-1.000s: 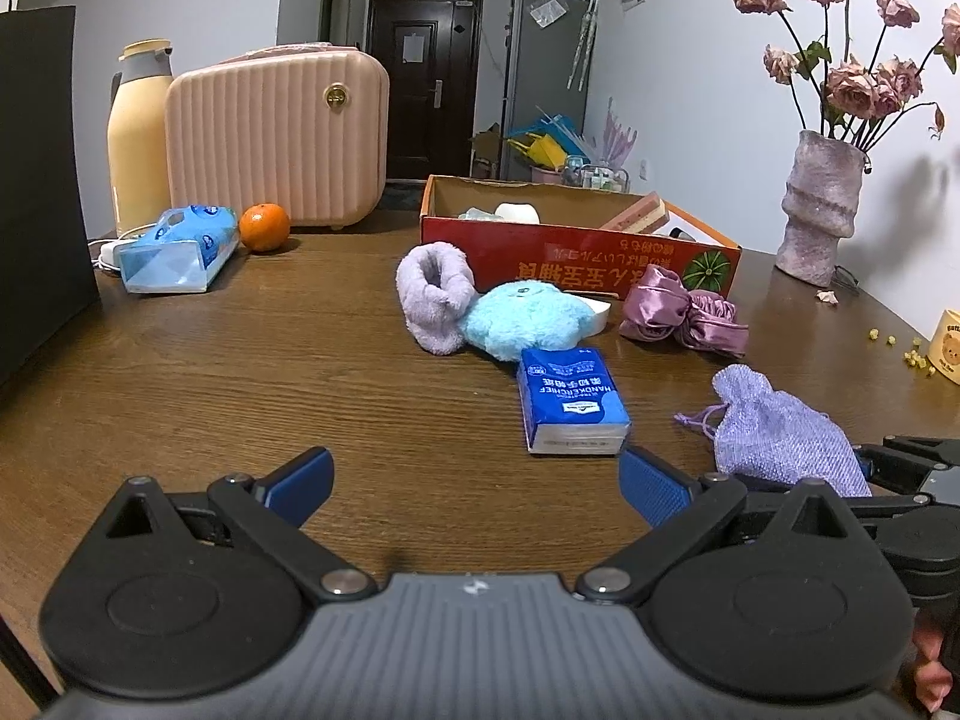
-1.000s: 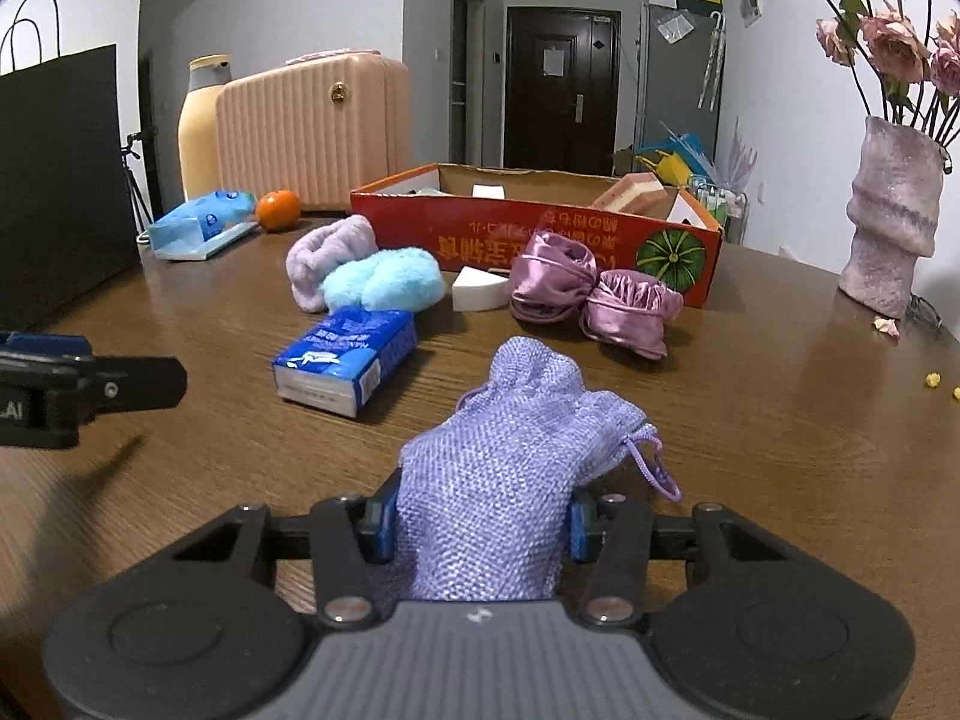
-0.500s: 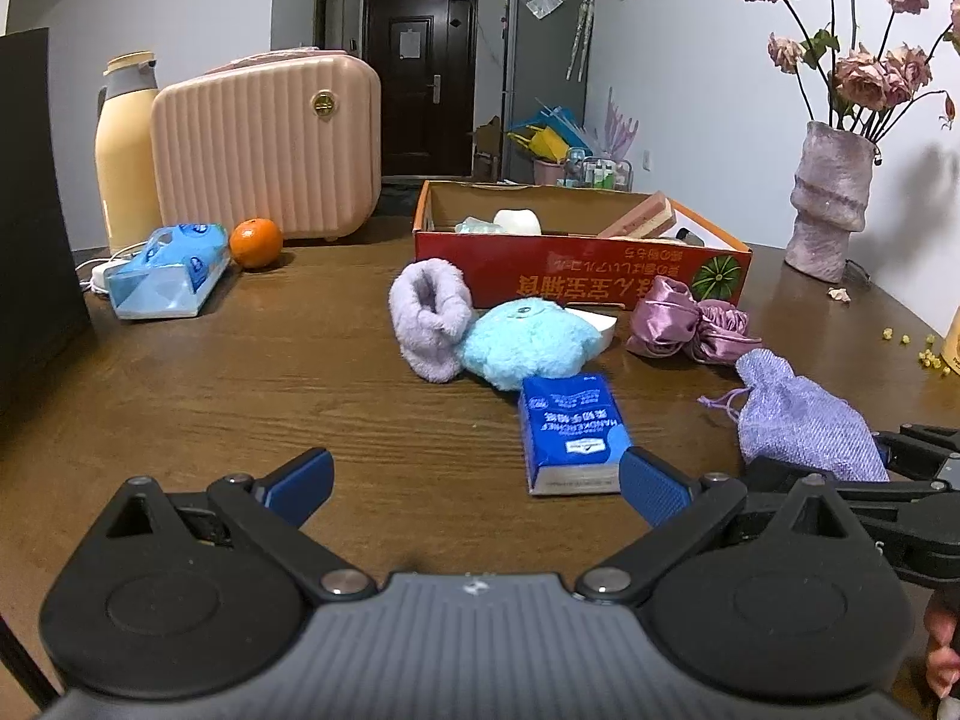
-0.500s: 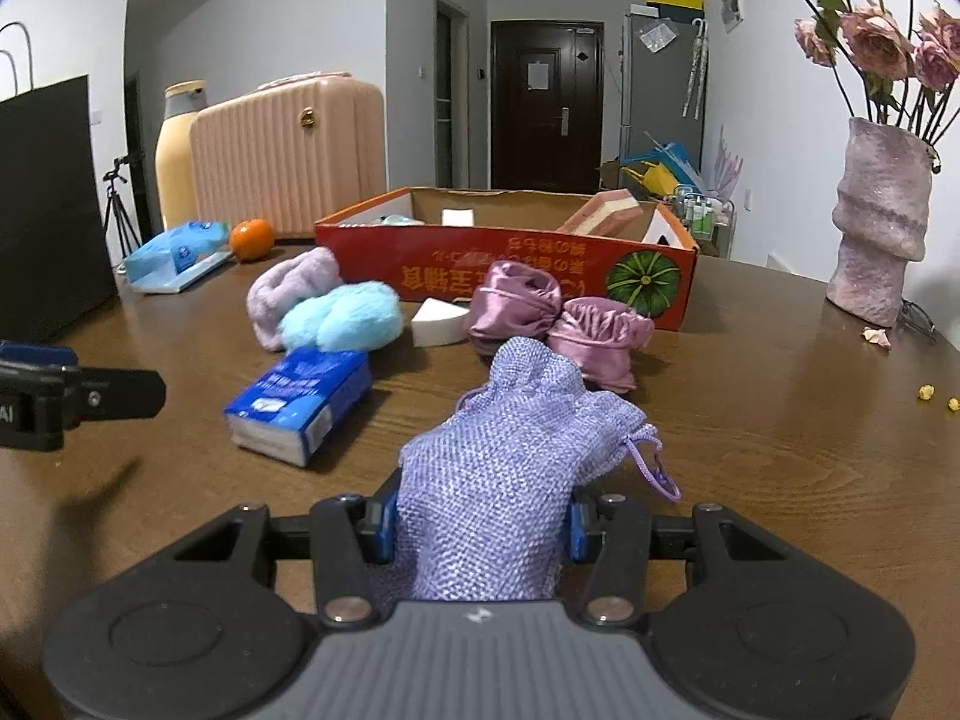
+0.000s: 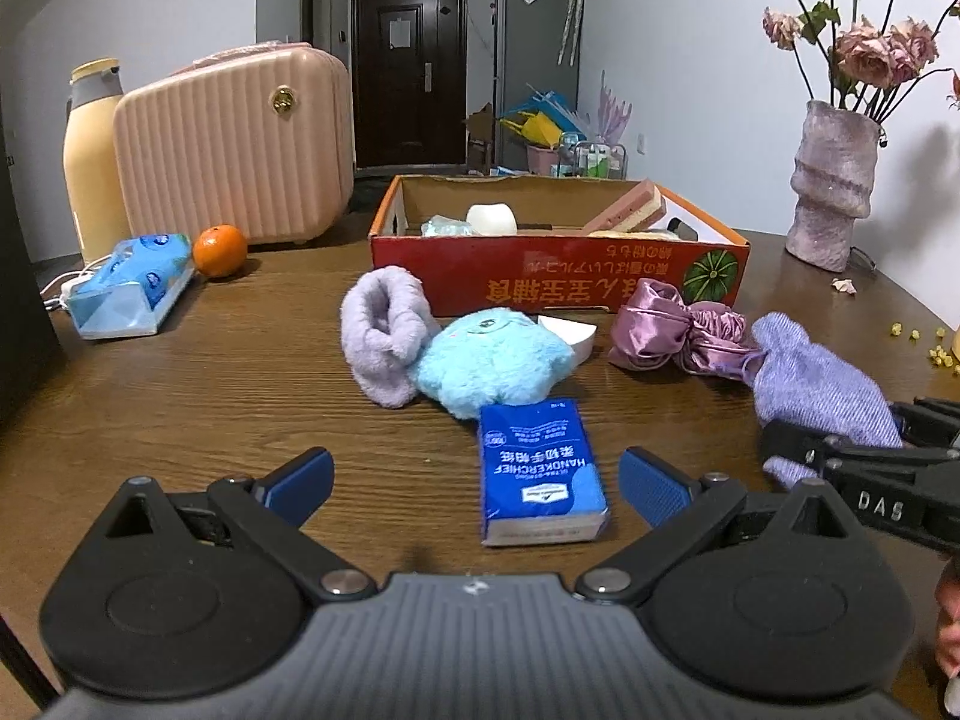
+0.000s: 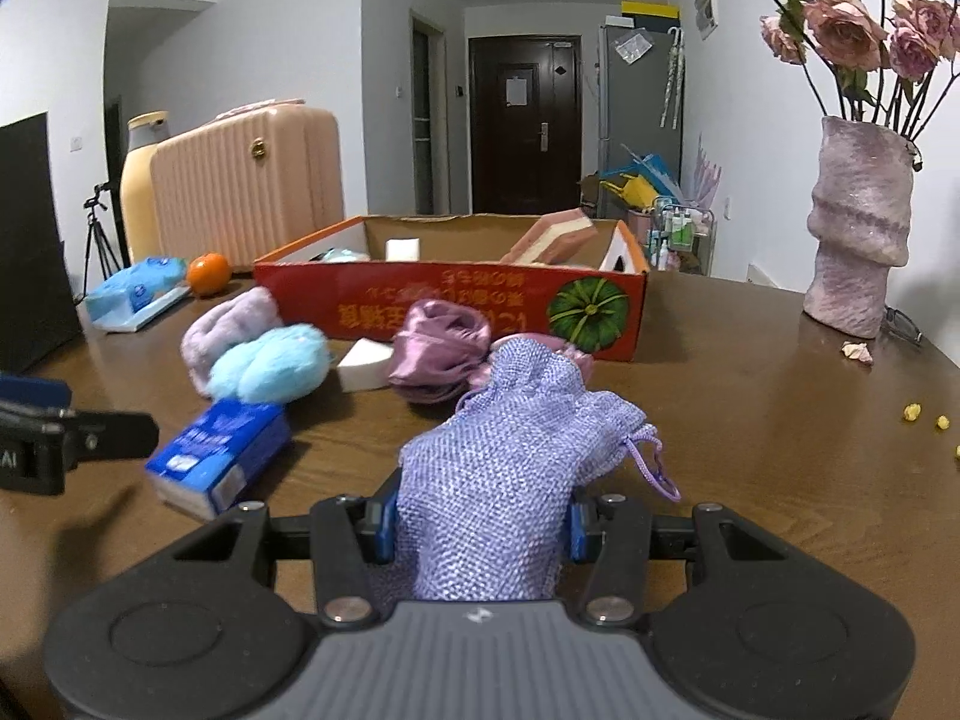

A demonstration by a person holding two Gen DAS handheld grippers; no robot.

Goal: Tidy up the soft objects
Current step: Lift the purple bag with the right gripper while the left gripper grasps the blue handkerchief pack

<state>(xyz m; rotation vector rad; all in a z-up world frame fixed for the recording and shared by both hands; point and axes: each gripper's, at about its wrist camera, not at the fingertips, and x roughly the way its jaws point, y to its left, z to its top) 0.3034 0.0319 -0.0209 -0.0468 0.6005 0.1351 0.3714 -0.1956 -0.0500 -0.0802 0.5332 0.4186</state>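
R gripper (image 6: 480, 525) pinches lilac pouch (image 6: 510, 450) for transfer to red box (image 6: 456, 306); L gripper (image 5: 474, 480), jaws spread, straddles tissue pack (image 5: 540, 474).

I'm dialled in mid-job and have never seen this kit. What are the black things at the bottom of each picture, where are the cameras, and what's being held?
There is no robot arm: a person carries a two-finger gripper in each hand, and a fisheye camera on each looks forward along its fingers. One picture comes from the left gripper, whose jaws stand open and empty above the blue tissue pack. The other comes from the right gripper, shut on a lilac woven pouch. On the wooden table lie a fluffy blue toy, a lilac plush piece, pink satin pouches and a white sponge wedge, all before a red cardboard box.
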